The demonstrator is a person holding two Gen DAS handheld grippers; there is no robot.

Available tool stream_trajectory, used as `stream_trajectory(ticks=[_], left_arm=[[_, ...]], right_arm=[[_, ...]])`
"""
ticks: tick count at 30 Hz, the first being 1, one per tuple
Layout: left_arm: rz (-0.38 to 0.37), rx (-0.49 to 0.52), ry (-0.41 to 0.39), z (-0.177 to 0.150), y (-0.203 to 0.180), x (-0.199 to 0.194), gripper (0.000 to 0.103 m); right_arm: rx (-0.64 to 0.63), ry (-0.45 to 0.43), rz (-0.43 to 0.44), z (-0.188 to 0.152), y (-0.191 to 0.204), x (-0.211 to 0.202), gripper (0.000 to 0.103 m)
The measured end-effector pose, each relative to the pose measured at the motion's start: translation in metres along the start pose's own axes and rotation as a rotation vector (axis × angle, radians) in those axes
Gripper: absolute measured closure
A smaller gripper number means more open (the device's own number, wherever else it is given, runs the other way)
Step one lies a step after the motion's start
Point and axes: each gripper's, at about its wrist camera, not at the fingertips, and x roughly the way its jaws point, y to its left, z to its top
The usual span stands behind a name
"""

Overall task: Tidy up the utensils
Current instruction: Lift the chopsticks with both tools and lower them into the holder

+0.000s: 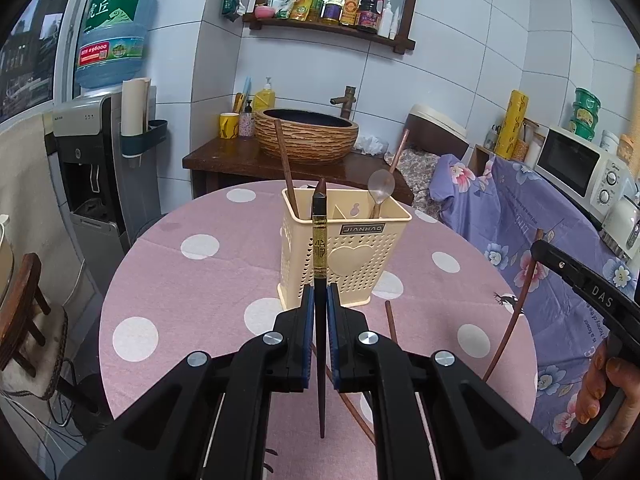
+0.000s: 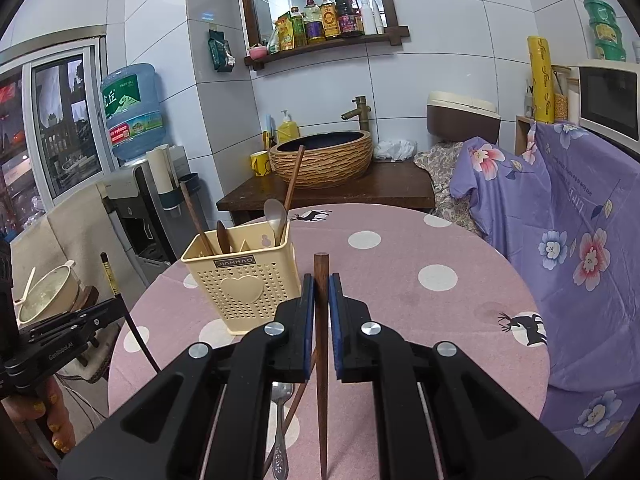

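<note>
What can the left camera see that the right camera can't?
Only the left wrist view shows the left claw close up, shut on a dark chopstick with a gold band, and a brown chopstick lying on the table.

Only the right wrist view shows the metal spoon lying on the table, a pot at the left, and the right claw shut on a plain brown chopstick.

Both show the cream utensil holder with chopsticks and a spoon in it, the pink dotted tablecloth, the basin and the water jug.
</note>
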Motion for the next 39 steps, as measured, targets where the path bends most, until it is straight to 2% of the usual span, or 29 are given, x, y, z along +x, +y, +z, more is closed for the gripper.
stream_trajectory(ticks=[12, 18, 23, 29, 33, 36, 39], left_arm=[[-0.008, 0.018, -0.025, 0.009, -0.005, -0.012, 0.095], [-0.030, 0.001, -0.022, 0.025, -0.002, -0.013, 0.095], [-0.058, -0.010, -0.044, 0.060, -0.001, -0.019, 0.095], [-0.081, -0.012, -0.118, 0.124, -0.008, -0.029, 0.095], [-0.053, -0.004, -0.204, 0.168, -0.012, -0.032, 0.095], [0.003, 0.025, -0.261, 0.183, -0.019, -0.024, 0.095], [0.021, 0.018, -0.248, 0.183, -0.020, -0.001, 0.095]], right_arm=[[-0.019, -0.022, 0.001, 0.010, 0.003, -0.009, 0.095], [-0.024, -0.029, 0.013, 0.030, 0.010, -0.007, 0.095], [-0.027, -0.040, 0.038, 0.066, 0.022, -0.008, 0.095], [-0.019, -0.113, 0.065, 0.136, 0.040, -0.017, 0.095], [-0.011, -0.167, 0.075, 0.180, 0.055, -0.016, 0.095], [-0.014, -0.215, 0.056, 0.204, 0.067, -0.005, 0.095], [-0.015, -0.231, 0.053, 0.208, 0.077, 0.015, 0.095]])
